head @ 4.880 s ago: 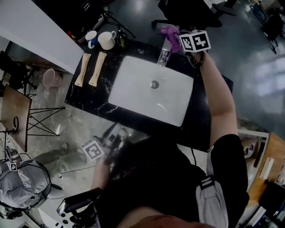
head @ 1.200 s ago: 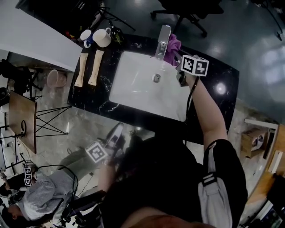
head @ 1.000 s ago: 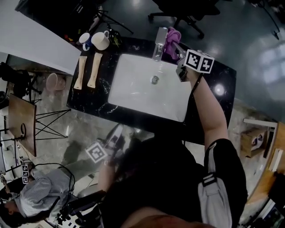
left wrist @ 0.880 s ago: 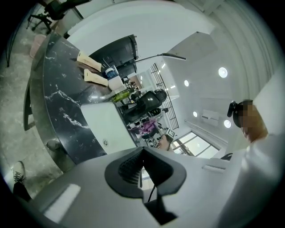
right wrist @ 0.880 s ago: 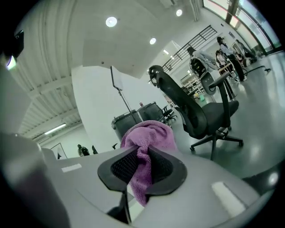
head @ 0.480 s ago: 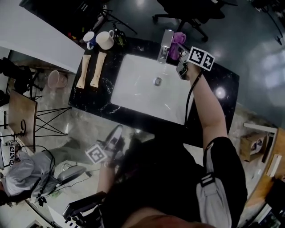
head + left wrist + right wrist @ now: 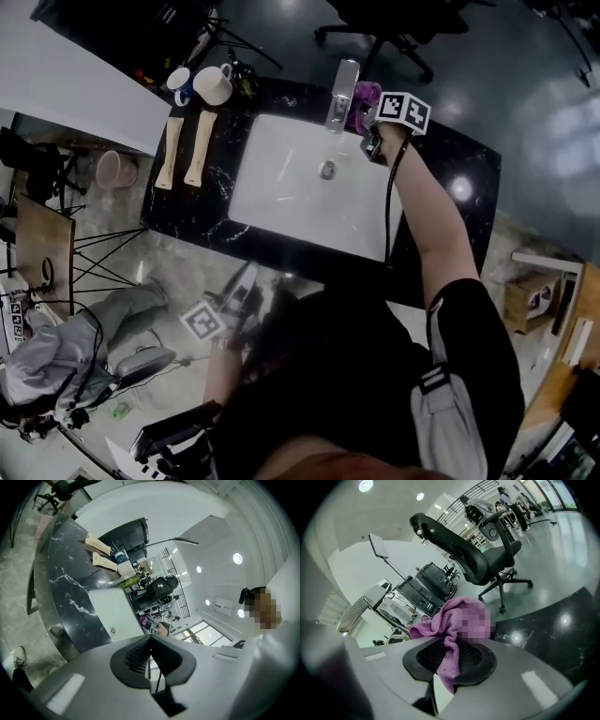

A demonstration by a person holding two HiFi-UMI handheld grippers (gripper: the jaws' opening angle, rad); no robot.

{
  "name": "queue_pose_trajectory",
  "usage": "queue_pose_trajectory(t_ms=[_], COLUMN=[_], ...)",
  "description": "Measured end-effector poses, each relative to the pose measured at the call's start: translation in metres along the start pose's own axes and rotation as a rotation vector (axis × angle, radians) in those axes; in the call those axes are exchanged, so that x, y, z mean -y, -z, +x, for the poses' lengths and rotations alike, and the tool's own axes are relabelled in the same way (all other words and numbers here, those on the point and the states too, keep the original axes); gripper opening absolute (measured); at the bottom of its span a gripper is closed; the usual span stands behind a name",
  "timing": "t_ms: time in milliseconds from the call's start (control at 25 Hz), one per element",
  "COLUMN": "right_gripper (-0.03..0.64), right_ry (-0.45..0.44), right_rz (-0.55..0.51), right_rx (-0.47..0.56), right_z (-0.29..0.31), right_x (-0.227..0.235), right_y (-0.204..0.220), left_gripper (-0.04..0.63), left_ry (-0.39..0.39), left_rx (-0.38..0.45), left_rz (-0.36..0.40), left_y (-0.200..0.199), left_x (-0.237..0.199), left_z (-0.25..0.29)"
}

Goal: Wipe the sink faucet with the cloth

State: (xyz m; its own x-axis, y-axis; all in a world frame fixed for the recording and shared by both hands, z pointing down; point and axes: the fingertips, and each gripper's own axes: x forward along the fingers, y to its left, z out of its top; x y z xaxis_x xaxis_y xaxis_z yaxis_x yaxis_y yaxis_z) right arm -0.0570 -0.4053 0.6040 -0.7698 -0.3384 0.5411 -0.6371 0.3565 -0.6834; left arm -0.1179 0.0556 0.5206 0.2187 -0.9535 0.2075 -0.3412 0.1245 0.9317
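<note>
The sink [image 7: 300, 192] sits in the surface [image 7: 455, 183], the faucet [image 7: 341, 94] at its far edge, the cloth [image 7: 362, 97] just right of the faucet. Two boards [image 7: 184, 148] lie left of the sink, with two mugs [image 7: 202, 84] behind them.

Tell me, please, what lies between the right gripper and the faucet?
The purple cloth held by the right gripper lies there, beside the faucet, as the head view shows.

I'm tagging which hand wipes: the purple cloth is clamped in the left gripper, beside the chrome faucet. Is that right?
No: the right gripper holds the purple cloth, as the right gripper view shows; the left gripper is shut on nothing. The cloth is indeed beside the chrome faucet.
</note>
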Motion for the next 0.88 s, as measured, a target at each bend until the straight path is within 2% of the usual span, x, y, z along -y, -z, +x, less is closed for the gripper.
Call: queue_pose_trajectory(t_ms=[160,280,440,520,720,880], right_gripper=[0.069,0.069,0.069,0.069,0.071,0.071], right_ry=[-0.064,-0.185,-0.357,-0.406,-0.469,-0.541], right_rz=[0.036,0.055,0.017,0.007,-0.054,-0.011], right_rx=[0.015,0.055,0.114,0.116,0.001,-0.094], right_z=[-0.008,-0.026,-0.054,-0.066,-0.062,-0.04], right_x=[-0.006,-0.026,-0.065,-0.085,-0.112,-0.103], right_y=[-0.004,-0.018,-0.054,-0.074,-0.107,-0.121], left_gripper=[0.0,0.0,0.0,0.0,0.0,0.0], left_ry=[0.002,0.004,0.01,0.007,-0.018,-0.046], left_rx=[-0.014,-0.021,-0.029,-0.032,-0.013,0.016], left_rz=[0.005,0.008,0.011,0.014,0.003,-0.013], left_y=[-0.001,-0.003,-0.004,-0.004,-0.006,-0.006], left_x=[0.002,0.004,0.006,0.006,0.004,0.001], left_z=[0.003,0.004,0.005,0.005,0.001,-0.004])
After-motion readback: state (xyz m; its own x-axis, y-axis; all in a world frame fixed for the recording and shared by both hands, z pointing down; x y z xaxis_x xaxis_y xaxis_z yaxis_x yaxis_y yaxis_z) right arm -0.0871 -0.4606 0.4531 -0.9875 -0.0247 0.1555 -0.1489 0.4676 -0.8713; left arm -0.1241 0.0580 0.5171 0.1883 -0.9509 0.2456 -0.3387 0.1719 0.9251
